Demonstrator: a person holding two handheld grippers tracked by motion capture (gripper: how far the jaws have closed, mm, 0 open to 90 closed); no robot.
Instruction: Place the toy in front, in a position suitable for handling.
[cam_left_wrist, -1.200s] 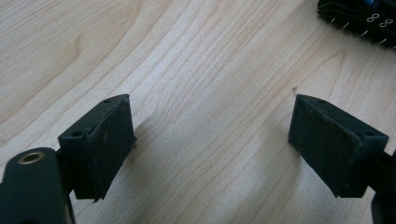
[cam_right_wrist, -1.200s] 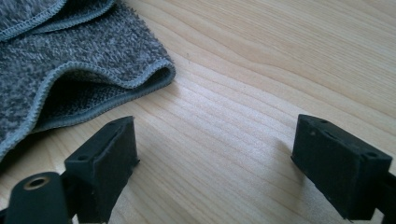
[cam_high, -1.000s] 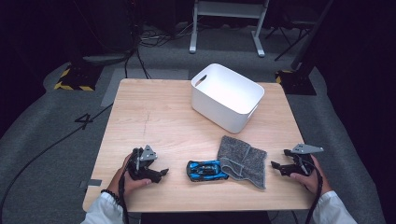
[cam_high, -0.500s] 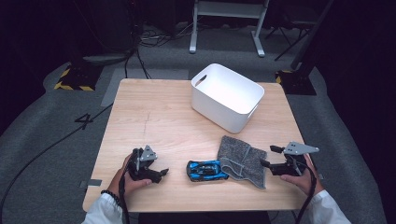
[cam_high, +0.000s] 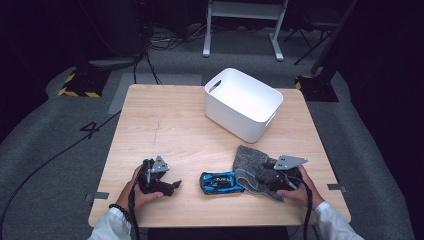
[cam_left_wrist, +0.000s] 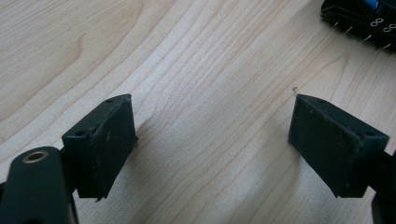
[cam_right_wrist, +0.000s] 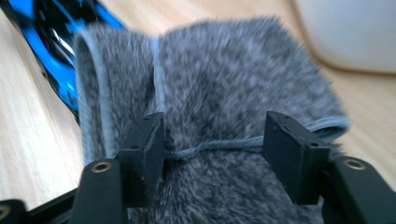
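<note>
A grey fuzzy cloth (cam_high: 250, 161) lies at the front right of the wooden table (cam_high: 165, 125), with a blue and black toy car (cam_high: 220, 182) right beside its left edge. My right gripper (cam_high: 262, 176) reaches over the cloth from the right. In the right gripper view its jaws have just been closing and now straddle the cloth (cam_right_wrist: 210, 79), whose hem runs between the pads (cam_right_wrist: 152, 144). They are not clamped on it. The car (cam_right_wrist: 51, 42) peeks out behind the cloth. My left gripper (cam_high: 175, 186) rests left of the car, open (cam_left_wrist: 212, 135) over bare wood.
A white plastic bin (cam_high: 242, 102) stands at the back right of the table, tilted to the table's edges; its wall (cam_right_wrist: 345, 32) shows behind the cloth. The car's underside (cam_left_wrist: 359, 14) sits just past the left jaws. Cables and stands lie on the dark floor beyond.
My right hand has moved left from the table's right edge onto the cloth, and its jaws have narrowed around it. The left hand, car and bin have stayed put.
</note>
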